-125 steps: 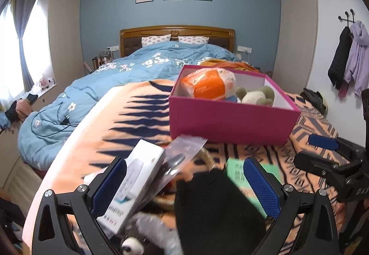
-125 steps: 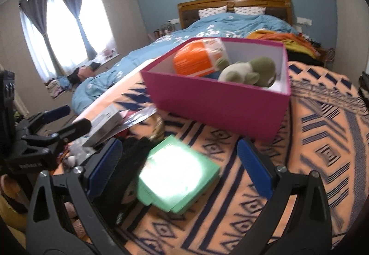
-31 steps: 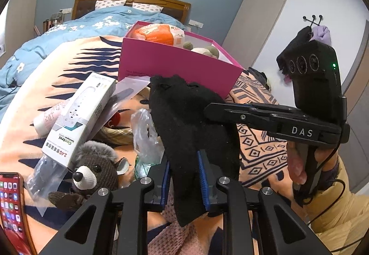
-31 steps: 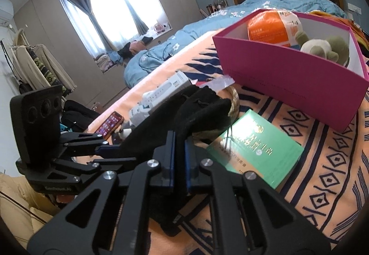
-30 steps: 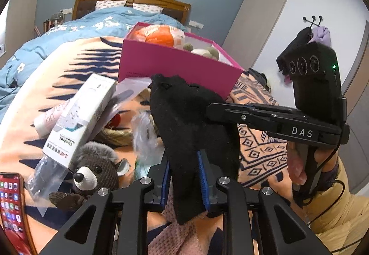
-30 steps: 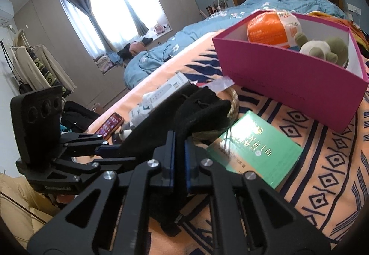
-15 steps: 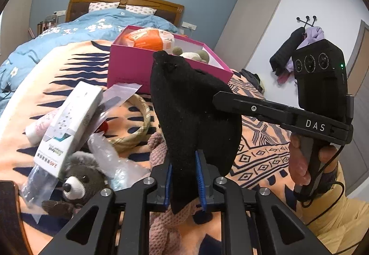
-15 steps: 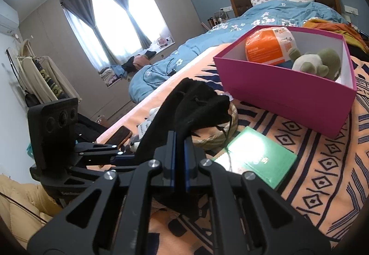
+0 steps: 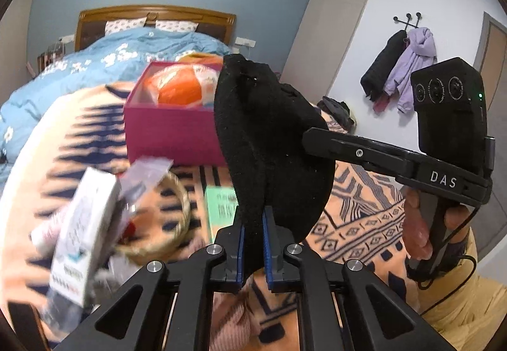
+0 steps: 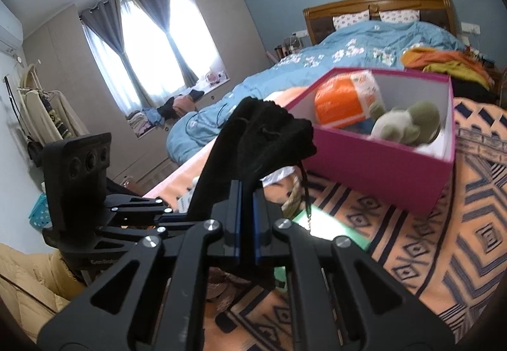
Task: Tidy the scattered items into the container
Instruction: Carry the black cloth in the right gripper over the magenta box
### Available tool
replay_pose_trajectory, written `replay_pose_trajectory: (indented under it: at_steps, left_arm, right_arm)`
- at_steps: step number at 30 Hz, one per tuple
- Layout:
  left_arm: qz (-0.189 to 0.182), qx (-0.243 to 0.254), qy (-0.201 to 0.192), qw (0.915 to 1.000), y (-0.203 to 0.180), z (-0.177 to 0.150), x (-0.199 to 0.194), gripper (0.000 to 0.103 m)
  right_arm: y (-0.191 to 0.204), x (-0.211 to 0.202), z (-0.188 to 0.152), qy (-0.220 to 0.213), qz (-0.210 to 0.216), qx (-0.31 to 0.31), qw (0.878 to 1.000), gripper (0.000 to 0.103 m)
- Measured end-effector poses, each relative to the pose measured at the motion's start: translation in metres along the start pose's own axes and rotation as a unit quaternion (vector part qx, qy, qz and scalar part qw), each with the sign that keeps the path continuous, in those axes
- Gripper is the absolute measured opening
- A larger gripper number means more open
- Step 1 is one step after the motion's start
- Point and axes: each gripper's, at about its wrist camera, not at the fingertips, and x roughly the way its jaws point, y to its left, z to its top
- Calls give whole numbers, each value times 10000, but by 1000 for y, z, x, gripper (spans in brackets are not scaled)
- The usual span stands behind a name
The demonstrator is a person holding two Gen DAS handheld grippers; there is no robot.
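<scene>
A black cloth (image 9: 269,135) hangs lifted above the orange patterned blanket, pinched from two sides. My left gripper (image 9: 252,224) has its blue pads closing tight on the cloth's lower edge. My right gripper (image 10: 246,192) is shut on another part of the same cloth (image 10: 263,135), and in the left wrist view its fingers (image 9: 320,138) reach in from the right. Behind the cloth stands the pink box (image 9: 171,135), open at the top, holding an orange package (image 10: 342,103) and a green plush toy (image 10: 408,122).
On the blanket lie a green book (image 10: 329,224), a woven ring (image 9: 180,208), a white carton (image 9: 85,230) with a clear bag, and a pink knit item (image 9: 234,319). A bed with a blue duvet (image 10: 348,49) lies beyond. A hand (image 9: 418,224) holds the right gripper's handle.
Both grippers rose together and carried the black cloth up off the blanket; it now hangs in front of the pink box. The left jaws squeezed tighter on it.
</scene>
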Motion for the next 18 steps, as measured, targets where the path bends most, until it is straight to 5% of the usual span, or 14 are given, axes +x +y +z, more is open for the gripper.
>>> replay_pose_trajectory:
  at_steps: [18]
  left_arm:
    - [423, 387, -320, 9978, 2, 94, 33, 8]
  right_arm:
    - [-39, -5, 62, -455, -505, 137, 9976, 7]
